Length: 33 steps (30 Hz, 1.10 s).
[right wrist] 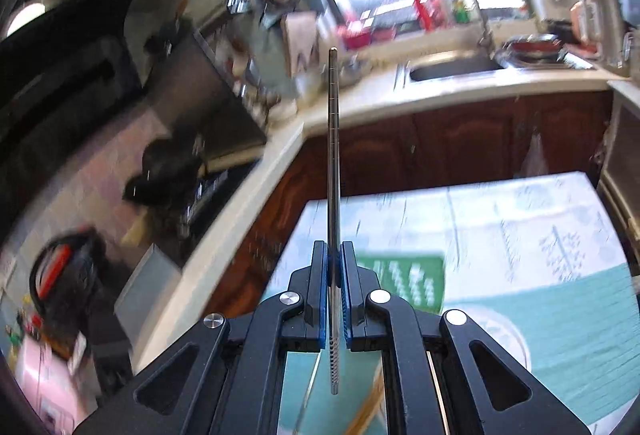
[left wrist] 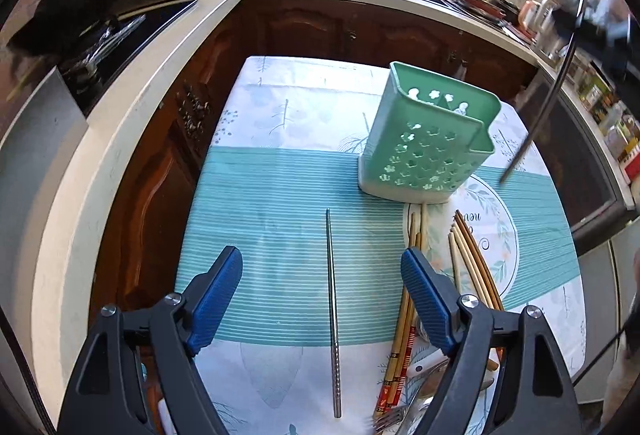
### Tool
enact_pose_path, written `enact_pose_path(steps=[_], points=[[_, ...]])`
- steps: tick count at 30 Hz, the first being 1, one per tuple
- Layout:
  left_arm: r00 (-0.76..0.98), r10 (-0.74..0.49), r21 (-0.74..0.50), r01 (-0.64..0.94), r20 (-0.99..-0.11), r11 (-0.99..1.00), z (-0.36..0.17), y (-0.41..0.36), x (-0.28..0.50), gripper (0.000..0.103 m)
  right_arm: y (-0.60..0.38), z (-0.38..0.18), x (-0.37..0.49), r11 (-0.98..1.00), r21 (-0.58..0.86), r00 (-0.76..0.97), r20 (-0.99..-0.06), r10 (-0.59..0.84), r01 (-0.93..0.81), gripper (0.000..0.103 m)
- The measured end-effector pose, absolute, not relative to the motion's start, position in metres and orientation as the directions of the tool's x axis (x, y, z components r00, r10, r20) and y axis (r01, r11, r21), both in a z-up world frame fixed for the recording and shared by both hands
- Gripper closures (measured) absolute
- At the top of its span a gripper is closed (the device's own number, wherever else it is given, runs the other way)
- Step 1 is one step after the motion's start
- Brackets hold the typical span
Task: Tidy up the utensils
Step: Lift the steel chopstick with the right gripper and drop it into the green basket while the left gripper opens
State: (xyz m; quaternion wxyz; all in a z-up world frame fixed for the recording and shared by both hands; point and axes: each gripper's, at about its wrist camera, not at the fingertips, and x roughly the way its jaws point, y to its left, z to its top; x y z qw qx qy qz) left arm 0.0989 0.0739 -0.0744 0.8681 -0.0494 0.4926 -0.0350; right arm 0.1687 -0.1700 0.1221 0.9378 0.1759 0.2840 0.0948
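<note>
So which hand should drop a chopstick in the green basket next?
Right. The right gripper is shut on a metal chopstick above the green basket; the left gripper is open, empty.

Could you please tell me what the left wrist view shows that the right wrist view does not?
Only the left wrist view shows the open left gripper above a metal chopstick lying on the table, and the wooden chopsticks. Only the right wrist view shows the right gripper shut on a second metal chopstick. Both show the green utensil holder and the striped tablecloth.
</note>
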Motion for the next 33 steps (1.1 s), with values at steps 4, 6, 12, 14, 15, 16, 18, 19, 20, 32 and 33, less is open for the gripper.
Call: enact_pose_path(steps=[4,6,12,14,15,16,18,19,20,32,33], points=[[0.497,-0.101,-0.12,-0.007,-0.862,0.993,-0.083,0.075,0.1,0.023,-0.177,0.144,0.18,0.939,0.343,0.893,-0.412,0.182,-0.032,0.097],[0.488,-0.098,-0.118,-0.01,-0.867,0.993,-0.087,0.075,0.102,0.023,-0.177,0.149,0.193,0.944,0.328,0.905,-0.396,0.159,-0.023,0.097],[0.456,-0.101,-0.113,0.0,-0.884,0.994,-0.098,0.07,0.115,0.025,-0.161,0.128,0.238,0.971,0.24,0.901,-0.42,0.111,-0.008,0.097],[0.43,-0.121,-0.127,0.013,-0.895,0.992,-0.105,0.067,0.121,0.035,-0.152,0.111,0.255,0.979,0.204,0.88,-0.461,0.112,-0.017,0.097],[0.411,-0.13,-0.134,0.019,-0.902,0.991,-0.109,0.066,0.123,0.037,-0.145,0.1,0.265,0.982,0.189,0.863,-0.491,0.119,-0.027,0.097],[0.386,-0.138,-0.14,0.024,-0.912,0.99,-0.115,0.064,0.126,0.043,-0.141,0.093,0.272,0.984,0.175,0.84,-0.526,0.129,-0.04,0.097],[0.343,-0.153,-0.15,0.036,-0.927,0.988,-0.125,0.06,0.131,0.048,-0.129,0.077,0.285,0.987,0.144,0.793,-0.592,0.144,-0.072,0.097],[0.321,-0.162,-0.158,0.037,-0.933,0.987,-0.13,0.059,0.132,0.048,-0.124,0.07,0.288,0.987,0.132,0.776,-0.612,0.151,-0.088,0.095],[0.305,-0.167,-0.164,0.036,-0.938,0.986,-0.134,0.058,0.133,0.048,-0.12,0.066,0.292,0.987,0.119,0.758,-0.633,0.157,-0.106,0.094],[0.082,-0.192,-0.186,0.074,-0.978,0.98,-0.166,0.044,0.113,0.065,-0.107,0.064,0.226,0.973,0.145,0.725,-0.65,0.229,-0.177,0.076],[0.069,-0.182,-0.177,0.075,-0.981,0.981,-0.169,0.043,0.111,0.065,-0.111,0.07,0.208,0.971,0.152,0.718,-0.653,0.24,-0.187,0.076]])
